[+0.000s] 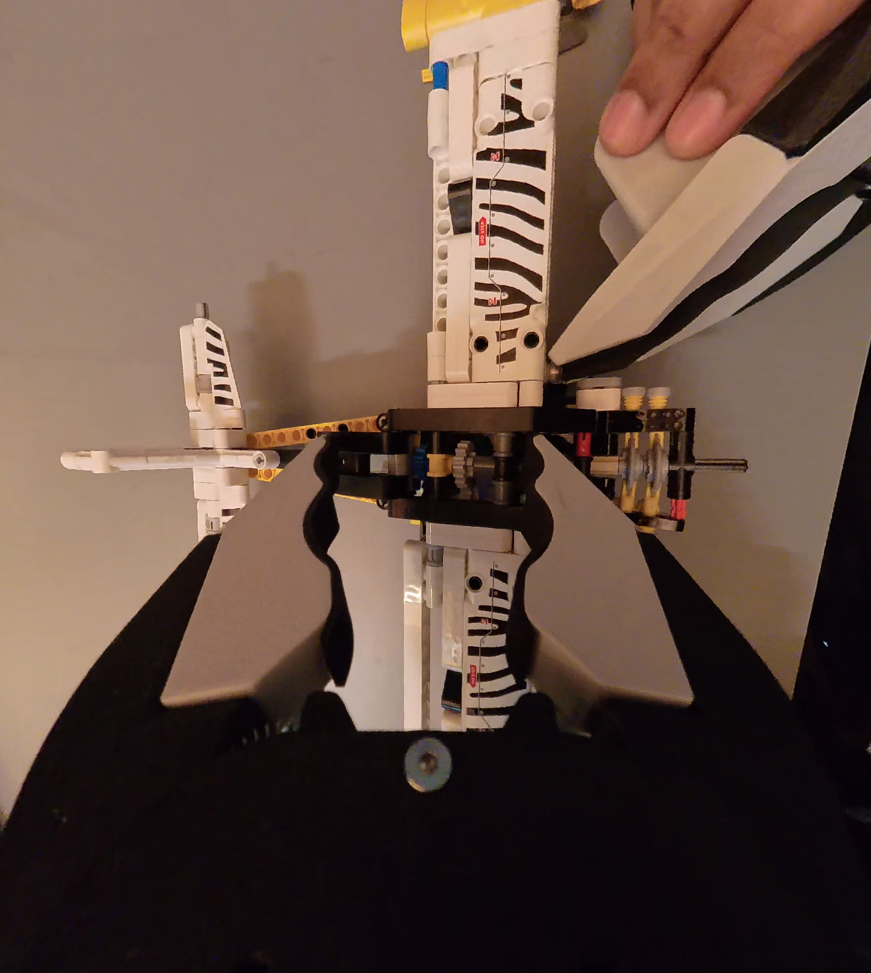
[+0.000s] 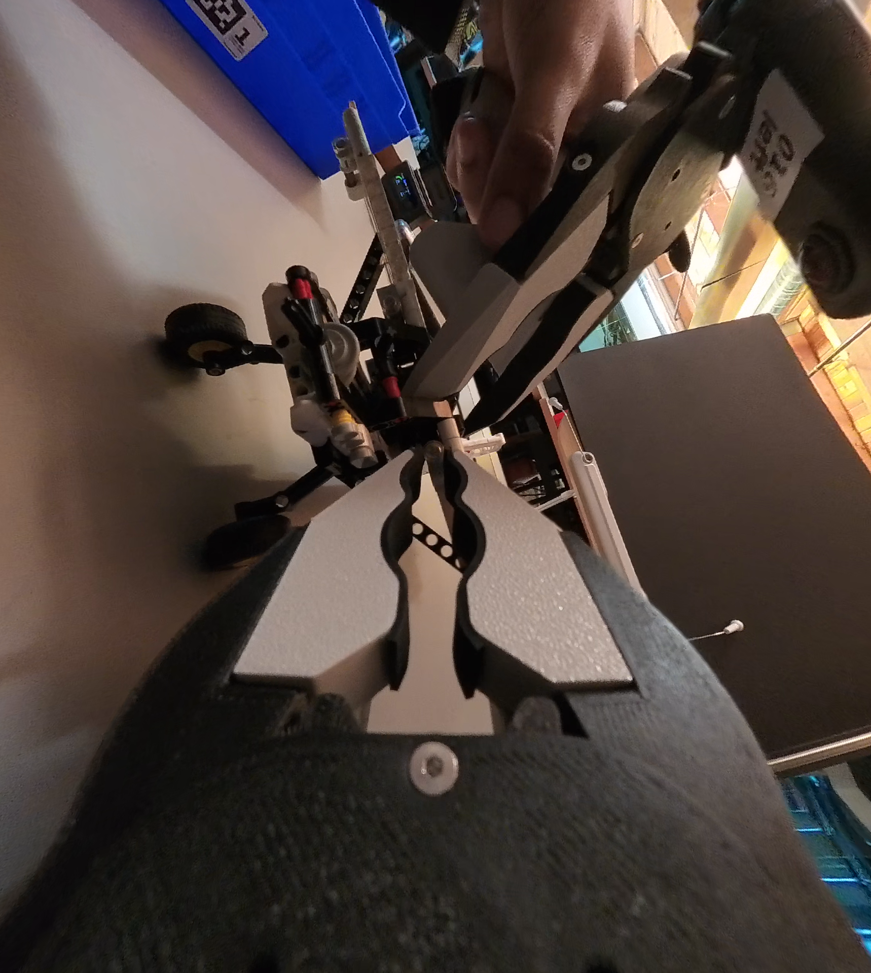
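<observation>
Presently a brick-built model aircraft, white with black stripes, stands on the pale table. Its black gearbox frame lies between the left gripper's spread jaws, contact unclear. The right gripper is clamped on a thin grey axle beside the frame.

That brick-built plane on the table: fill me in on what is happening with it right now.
A person works on the toy plane with a handheld gripper in each hand. The left gripper stands open around the black gear frame at the plane's middle; whether its pads press there is unclear. The right gripper is nearly closed on a thin grey pin beside the striped white wing. The plane's wheels are toward the pale table.
</observation>
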